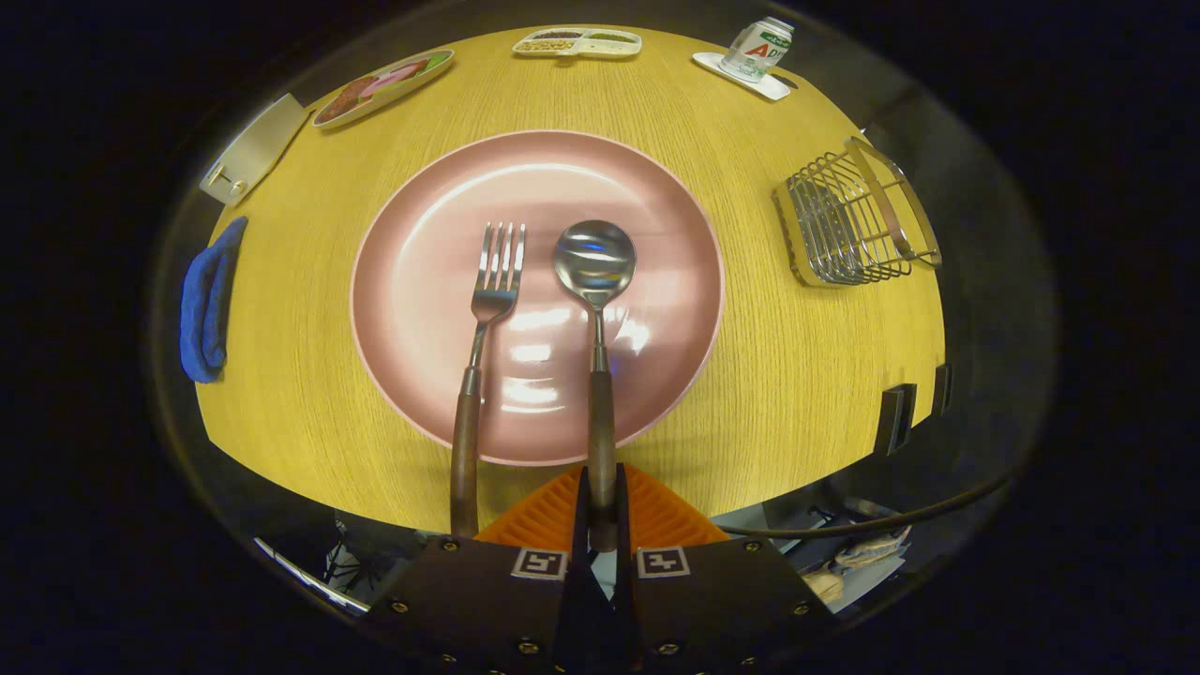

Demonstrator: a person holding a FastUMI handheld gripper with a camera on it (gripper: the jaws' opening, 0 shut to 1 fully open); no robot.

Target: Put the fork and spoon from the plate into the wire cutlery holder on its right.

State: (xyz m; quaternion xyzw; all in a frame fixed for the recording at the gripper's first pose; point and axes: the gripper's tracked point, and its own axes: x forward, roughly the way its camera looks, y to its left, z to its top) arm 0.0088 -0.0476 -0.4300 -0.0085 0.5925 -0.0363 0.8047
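The tool [601, 511] is clenched on the spoon's [595, 267] wooden handle; the fork [492, 281] lies beside it on the plate [656, 234], the wire holder [848, 220] standing on the worktop [797, 375].

Bright overhead light falls on the table [309, 375], leaving broad white glare streaks on the plate [675, 281] at mid-frame and a glint in the spoon [594, 258] bowl. Fisheye distortion bends the table's edge; the surroundings at lower left and right are dim, focus sharp centrally.
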